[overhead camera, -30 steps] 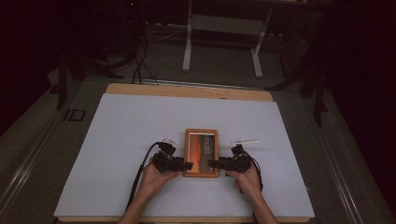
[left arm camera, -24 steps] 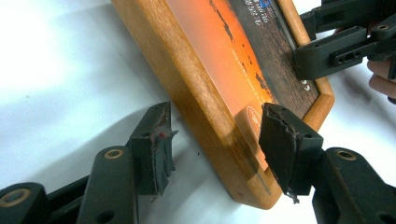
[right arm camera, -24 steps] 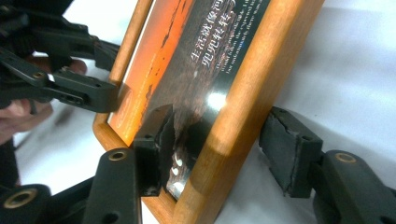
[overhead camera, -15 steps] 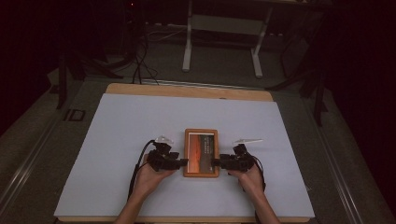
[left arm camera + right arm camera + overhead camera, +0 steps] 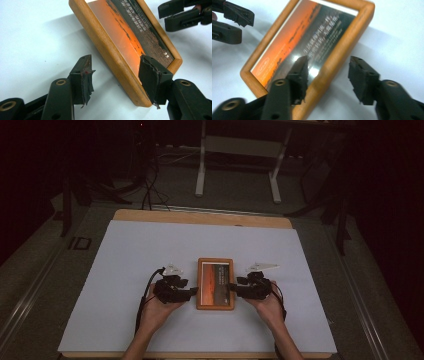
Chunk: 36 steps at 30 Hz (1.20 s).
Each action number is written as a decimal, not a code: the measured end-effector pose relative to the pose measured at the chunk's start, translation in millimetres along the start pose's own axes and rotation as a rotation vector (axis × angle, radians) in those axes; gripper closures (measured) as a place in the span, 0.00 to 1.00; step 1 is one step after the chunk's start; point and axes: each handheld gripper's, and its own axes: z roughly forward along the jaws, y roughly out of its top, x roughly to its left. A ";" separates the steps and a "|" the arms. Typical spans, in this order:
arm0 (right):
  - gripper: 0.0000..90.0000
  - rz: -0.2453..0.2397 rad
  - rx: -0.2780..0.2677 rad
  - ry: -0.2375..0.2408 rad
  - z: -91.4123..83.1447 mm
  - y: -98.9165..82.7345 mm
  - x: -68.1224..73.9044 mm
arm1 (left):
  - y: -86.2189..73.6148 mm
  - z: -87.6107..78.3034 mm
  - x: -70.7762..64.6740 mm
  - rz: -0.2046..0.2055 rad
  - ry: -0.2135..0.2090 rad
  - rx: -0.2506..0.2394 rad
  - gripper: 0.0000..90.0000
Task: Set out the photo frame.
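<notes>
Wooden picture frame (image 5: 215,283) with an orange sunset print under glass, lying near the middle of the white sheet (image 5: 120,260) on the tabletop, somewhat closer to the near edge than to the far one, long sides running away from the person. Seen in the left gripper view (image 5: 117,53) tilted, with a shadow beneath its long side, so apparently lifted off the sheet on that side; how far, cannot tell. In the right gripper view (image 5: 312,50) likewise at a slant, lines of pale writing across the dark part of the print.

Left gripper (image 5: 192,291) at the frame's left long edge, jaws apart and straddling that edge: one pad (image 5: 152,77) over the glass, the other (image 5: 83,75) out over the sheet, clear of the wood. No pressing seen.

Right gripper (image 5: 231,288) at the frame's right long edge, jaws having just been closing, the wooden edge between them: one pad (image 5: 299,75) over the glass face, the other (image 5: 362,80) outside the frame with a gap to the wood. Not clamped.

Left hand (image 5: 155,312) and right hand (image 5: 267,305) coming in from the near edge of the tabletop, one on each side of the frame, a dark cable (image 5: 142,305) looping from the left gripper. Grey three-cornered plates on top of both grippers. Bare wooden strip (image 5: 200,217) of the tabletop along the far edge, beyond the sheet.
</notes>
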 end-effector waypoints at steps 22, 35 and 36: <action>1.00 -0.134 -0.039 -0.112 27.1 38.4 1.7 | 2.3 -7.2 -7.5 0.034 0.017 -0.021 0.50; 1.00 -0.120 -0.047 -0.137 42.2 49.9 -3.3 | 2.1 -7.5 -7.3 0.032 0.015 -0.021 0.50; 1.00 -0.121 -0.048 -0.140 42.6 50.5 -3.0 | 2.1 -7.5 -7.3 0.032 0.015 -0.021 0.50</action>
